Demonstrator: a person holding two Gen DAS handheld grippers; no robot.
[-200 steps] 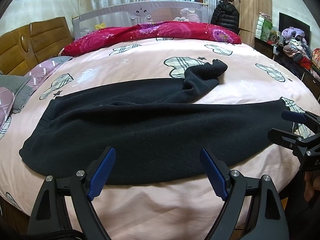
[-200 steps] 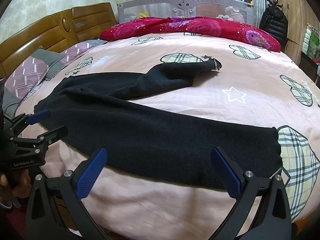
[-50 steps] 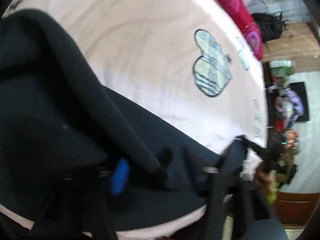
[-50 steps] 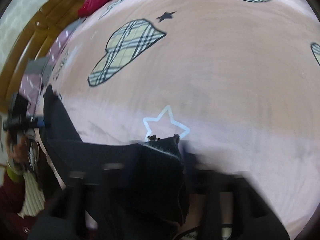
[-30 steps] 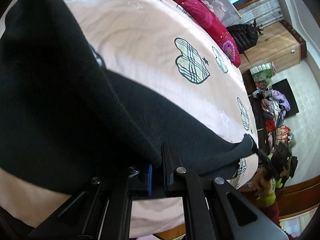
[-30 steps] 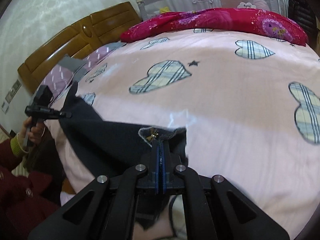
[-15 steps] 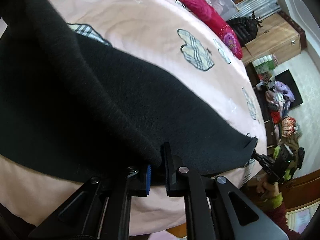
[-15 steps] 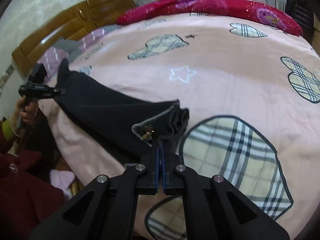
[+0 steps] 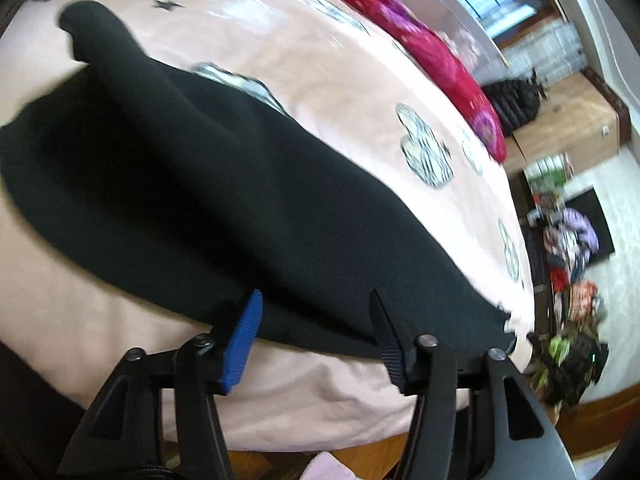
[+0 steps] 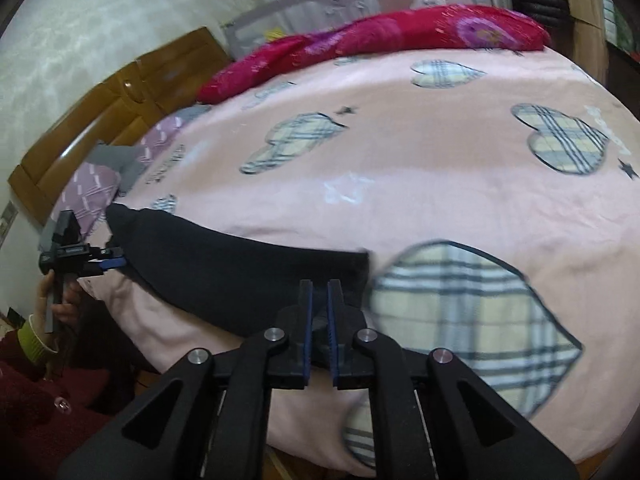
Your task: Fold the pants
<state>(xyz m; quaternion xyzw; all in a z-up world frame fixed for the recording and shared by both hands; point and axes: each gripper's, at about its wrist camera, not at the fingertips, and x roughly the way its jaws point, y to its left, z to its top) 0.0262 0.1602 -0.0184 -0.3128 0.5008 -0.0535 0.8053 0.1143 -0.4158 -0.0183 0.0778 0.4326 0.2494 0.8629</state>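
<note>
The black pants lie folded lengthwise along the near edge of the pink bed. My left gripper is open and empty, its jaws just off the pants' near edge. In the right wrist view the pants stretch from the left gripper at far left to my right gripper. The right gripper's jaws stand a narrow gap apart at the cuff end, with dark cloth showing between them.
A red floral quilt lies along the far side of the bed. Purple pillows and a wooden headboard are at the left. A wardrobe and piled clothes stand beyond the bed's foot.
My left gripper has opened and let go of the pants, which now lie flat. My right gripper's jaws have parted slightly at the cuff, lowered to the bed edge.
</note>
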